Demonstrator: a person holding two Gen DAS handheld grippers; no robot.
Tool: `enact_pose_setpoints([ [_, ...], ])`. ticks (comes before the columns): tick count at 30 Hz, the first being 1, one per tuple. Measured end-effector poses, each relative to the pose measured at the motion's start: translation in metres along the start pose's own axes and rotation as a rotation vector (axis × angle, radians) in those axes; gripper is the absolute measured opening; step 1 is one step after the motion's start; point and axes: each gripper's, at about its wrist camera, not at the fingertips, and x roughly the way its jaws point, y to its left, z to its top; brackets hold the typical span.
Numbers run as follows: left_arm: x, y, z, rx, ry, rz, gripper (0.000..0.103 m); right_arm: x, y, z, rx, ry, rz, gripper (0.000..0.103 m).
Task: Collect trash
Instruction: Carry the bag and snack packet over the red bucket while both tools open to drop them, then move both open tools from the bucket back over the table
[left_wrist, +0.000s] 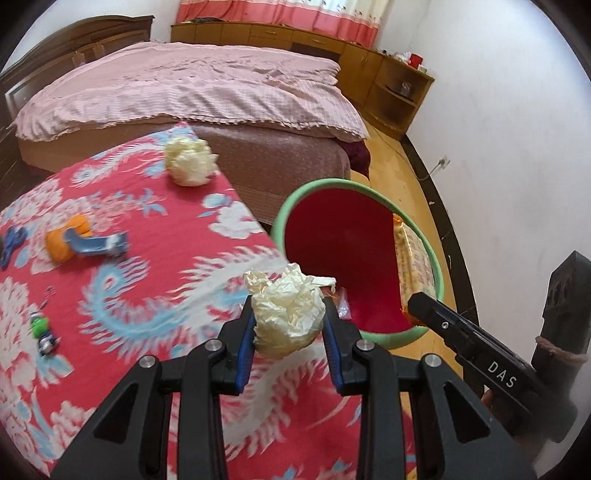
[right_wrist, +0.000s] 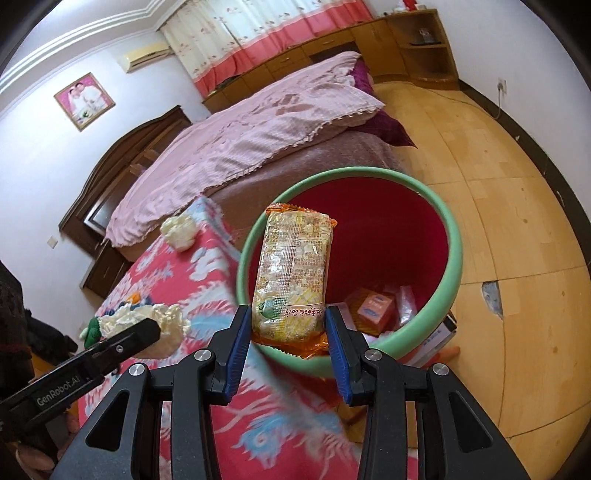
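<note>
Trash in both grippers beside a red bin (right_wrist: 388, 236) with a green rim, standing on the wood floor against the corner of a table draped in a red flowered cloth (left_wrist: 155, 266). The left gripper (left_wrist: 289, 325) grasps a crumpled ball of pale paper (left_wrist: 290, 314) between its blue pads, holding it over the cloth's edge just beside the bin's rim. The right gripper (right_wrist: 289, 328) is clenched on a clear noodle packet with orange ends (right_wrist: 293, 277), gripped near its lower end so that it stands up in front of the bin's mouth. Inside the bin lie an orange carton (right_wrist: 373, 308) and a clear wrapper (right_wrist: 406, 302). Back on the cloth, away from the bin, a second paper ball (left_wrist: 190, 160) sits near the far corner, an orange-and-blue toy (left_wrist: 83, 240) lies nearer the middle, and a small green figure (left_wrist: 40, 328) rests toward the cloth's left side. Beyond the bin stretches a bed with a pink quilt (left_wrist: 184, 85).
</note>
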Motion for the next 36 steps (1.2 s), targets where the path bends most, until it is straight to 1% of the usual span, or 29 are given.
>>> enact_pose_setpoints([
  [3, 0.015, -0.008, 0.007, 0.003, 0.004, 0.007, 0.033, 0.004, -0.01, 0.008, 0.003, -0.004, 0.0, 0.041],
  [7, 0.035, -0.018, 0.015, 0.0, 0.019, 0.01, 0.033, 0.009, -0.022, 0.016, 0.002, -0.008, -0.024, 0.042],
  [11, 0.053, -0.028, 0.02, 0.006, 0.04, 0.009, 0.033, 0.015, -0.033, 0.025, 0.013, 0.003, -0.012, 0.043],
  [14, 0.059, -0.033, 0.024, 0.008, 0.029, 0.01, 0.033, 0.015, -0.039, 0.031, 0.014, -0.009, -0.003, 0.043],
  [15, 0.06, -0.035, 0.025, 0.009, 0.024, 0.011, 0.034, 0.015, -0.041, 0.032, 0.014, -0.015, 0.003, 0.043],
  [17, 0.063, -0.038, 0.027, 0.014, 0.017, 0.011, 0.042, 0.015, -0.044, 0.035, 0.014, -0.023, 0.007, 0.043],
  [19, 0.066, -0.04, 0.029, 0.011, 0.013, 0.01, 0.046, 0.015, -0.047, 0.036, 0.017, -0.027, 0.012, 0.043],
  [24, 0.076, -0.043, 0.029, 0.0, 0.033, 0.016, 0.048, 0.016, -0.053, 0.039, 0.033, -0.025, 0.011, 0.043],
  [30, 0.075, -0.04, 0.028, -0.015, 0.038, 0.008, 0.048, 0.015, -0.055, 0.039, 0.043, -0.025, -0.001, 0.043],
  [36, 0.055, -0.032, 0.024, -0.016, 0.008, 0.01, 0.048, 0.006, -0.05, 0.032, 0.049, -0.039, 0.004, 0.043],
])
